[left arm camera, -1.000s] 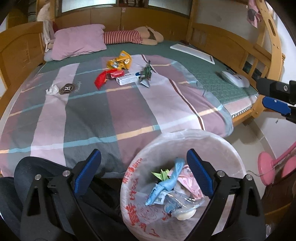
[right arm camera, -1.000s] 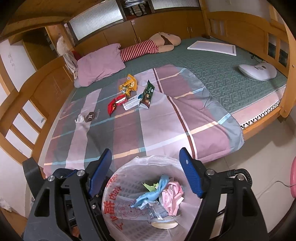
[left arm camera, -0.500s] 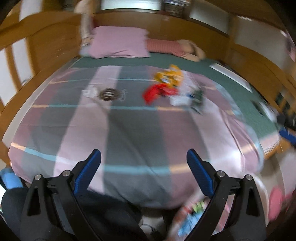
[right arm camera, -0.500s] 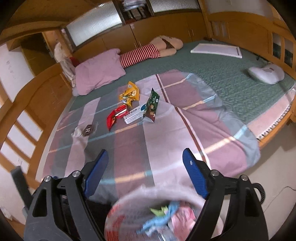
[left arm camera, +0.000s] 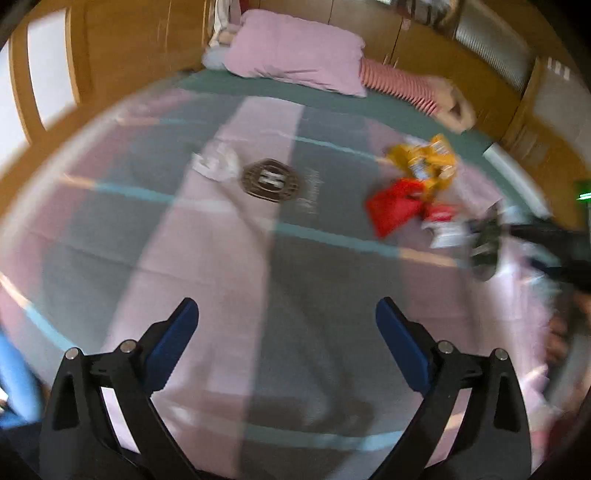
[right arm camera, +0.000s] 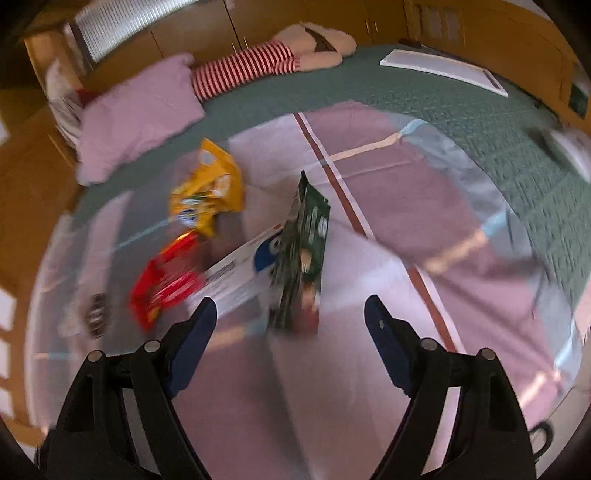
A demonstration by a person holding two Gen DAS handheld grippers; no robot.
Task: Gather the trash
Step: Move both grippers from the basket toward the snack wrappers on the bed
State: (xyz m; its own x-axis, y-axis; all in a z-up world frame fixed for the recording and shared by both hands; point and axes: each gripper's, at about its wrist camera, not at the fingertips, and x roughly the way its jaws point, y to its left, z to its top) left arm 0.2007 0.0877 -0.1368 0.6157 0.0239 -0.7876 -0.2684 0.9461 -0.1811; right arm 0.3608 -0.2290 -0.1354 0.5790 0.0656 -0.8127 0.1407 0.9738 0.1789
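Wrappers litter a striped quilt on a wood-framed bed.

Daylight from frosted windows at the head of the room lights both wrist views evenly, with soft shadows and no harsh glare. Motion blur smears the striped quilt and the wrappers on it: the red wrapper streaks sideways, and the green packet is soft-edged. The pink pillow near the frame's top stays somewhat sharper. The gripper fingers read crisp. Fisheye distortion bows the wooden bed frame, and dark vignetting rings each corner.
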